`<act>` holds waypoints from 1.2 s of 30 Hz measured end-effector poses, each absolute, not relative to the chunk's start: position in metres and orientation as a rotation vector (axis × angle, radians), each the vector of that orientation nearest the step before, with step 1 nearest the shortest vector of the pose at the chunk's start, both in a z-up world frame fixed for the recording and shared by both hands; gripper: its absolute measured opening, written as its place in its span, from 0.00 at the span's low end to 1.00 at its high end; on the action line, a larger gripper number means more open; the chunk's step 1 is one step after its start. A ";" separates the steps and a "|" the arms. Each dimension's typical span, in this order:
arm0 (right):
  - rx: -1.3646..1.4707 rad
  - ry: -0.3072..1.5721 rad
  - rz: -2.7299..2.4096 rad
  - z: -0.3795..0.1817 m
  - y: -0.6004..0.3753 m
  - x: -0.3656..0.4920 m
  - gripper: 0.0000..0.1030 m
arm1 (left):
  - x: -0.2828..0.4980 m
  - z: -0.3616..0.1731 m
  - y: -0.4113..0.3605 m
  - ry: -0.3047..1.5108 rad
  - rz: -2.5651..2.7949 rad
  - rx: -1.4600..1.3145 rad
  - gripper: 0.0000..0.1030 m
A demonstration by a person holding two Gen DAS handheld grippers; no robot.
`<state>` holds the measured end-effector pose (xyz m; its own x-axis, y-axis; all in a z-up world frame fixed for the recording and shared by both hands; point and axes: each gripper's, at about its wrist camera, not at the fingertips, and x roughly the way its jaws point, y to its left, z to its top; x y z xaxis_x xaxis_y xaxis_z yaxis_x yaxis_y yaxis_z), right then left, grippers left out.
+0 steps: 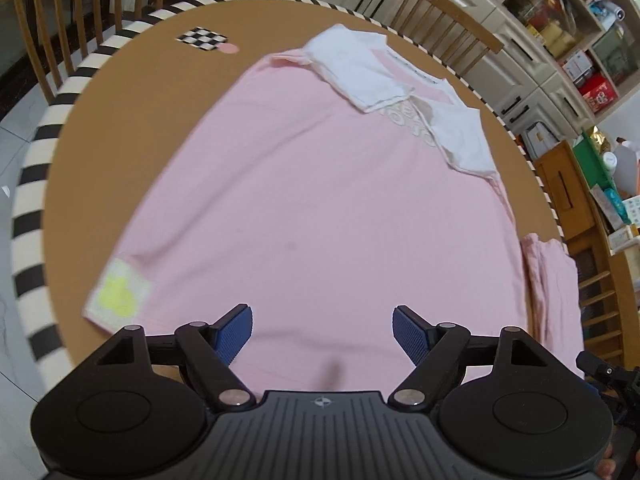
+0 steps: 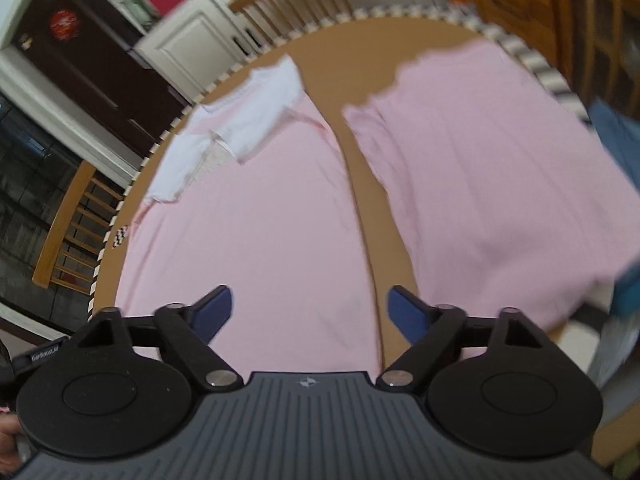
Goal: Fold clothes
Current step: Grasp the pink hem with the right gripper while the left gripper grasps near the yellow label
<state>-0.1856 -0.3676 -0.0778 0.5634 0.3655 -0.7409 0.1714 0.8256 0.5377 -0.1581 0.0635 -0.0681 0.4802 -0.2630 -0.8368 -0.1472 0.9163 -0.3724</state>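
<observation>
A pink shirt [image 1: 312,184] with a white collar [image 1: 372,76] lies flat on the round brown table [image 1: 120,120]; a yellow-and-white patch [image 1: 118,294] marks its near left corner. My left gripper [image 1: 322,326] hovers open above the shirt's near hem, nothing between its blue pads. In the right wrist view the same shirt [image 2: 256,208] lies on the left and a second pink garment [image 2: 492,184] on the right, a strip of bare table between them. My right gripper [image 2: 310,310] stands open above that gap, holding nothing. This view is blurred.
The table has a black-and-white striped rim [image 1: 36,184] and a small checkered marker [image 1: 202,38] at the far side. Wooden chairs [image 1: 444,20] ring it. Shelves and drawers [image 1: 560,52] stand to the right. A folded edge of the other pink garment [image 1: 552,280] lies beside the shirt.
</observation>
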 end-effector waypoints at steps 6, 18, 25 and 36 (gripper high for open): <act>0.694 1.157 0.074 -0.110 -0.370 -0.188 0.57 | -0.165 -0.066 0.076 1.100 -0.123 -0.391 0.78; 0.361 1.235 0.037 -0.109 -0.319 -0.189 0.46 | -0.163 -0.067 0.065 1.133 -0.197 -0.377 0.78; 0.267 1.234 0.076 -0.110 -0.289 -0.192 0.25 | -0.162 -0.063 0.065 1.133 -0.210 -0.389 0.78; 0.303 1.238 0.107 -0.109 -0.288 -0.190 0.10 | -0.169 -0.061 0.100 1.126 -0.191 -0.445 0.78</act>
<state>-0.1904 -0.2882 -0.1093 0.3275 0.2436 -0.9129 0.0835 0.9550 0.2847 -0.1694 0.1005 -0.0610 0.4258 -0.3672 -0.8270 -0.0743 0.8967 -0.4364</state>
